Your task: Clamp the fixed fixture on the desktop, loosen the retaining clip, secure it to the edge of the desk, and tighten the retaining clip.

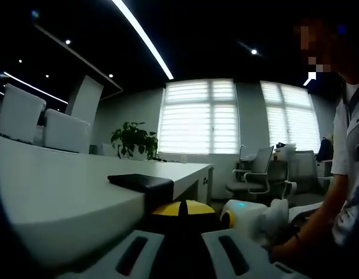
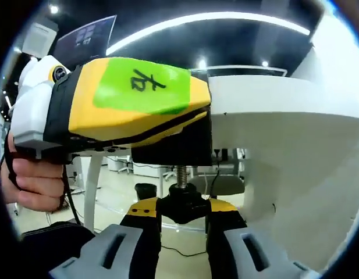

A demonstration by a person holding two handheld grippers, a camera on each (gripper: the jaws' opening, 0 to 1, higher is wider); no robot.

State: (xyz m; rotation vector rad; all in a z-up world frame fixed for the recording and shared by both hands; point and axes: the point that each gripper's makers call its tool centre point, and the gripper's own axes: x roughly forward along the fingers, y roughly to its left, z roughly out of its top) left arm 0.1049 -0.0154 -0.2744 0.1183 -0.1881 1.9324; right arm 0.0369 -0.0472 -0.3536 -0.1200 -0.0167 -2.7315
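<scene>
Both grippers work at the desk (image 1: pixel 63 197) edge: the left gripper (image 2: pixel 121 110) pinches the fixture (image 1: pixel 141 183) whose top pad sits on that edge, while the right gripper (image 2: pixel 182 232) grips the screw knob (image 2: pixel 180 204) beneath it, so tightening seems in hand, needing further turns.

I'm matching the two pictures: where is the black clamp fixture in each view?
Left gripper view: clamp fixture, just below centre, top plate lying on the edge of the white desk.
Right gripper view: clamp fixture, centre, body under the desk edge, screw pointing down.
Shared landmark: the white desk.
</scene>
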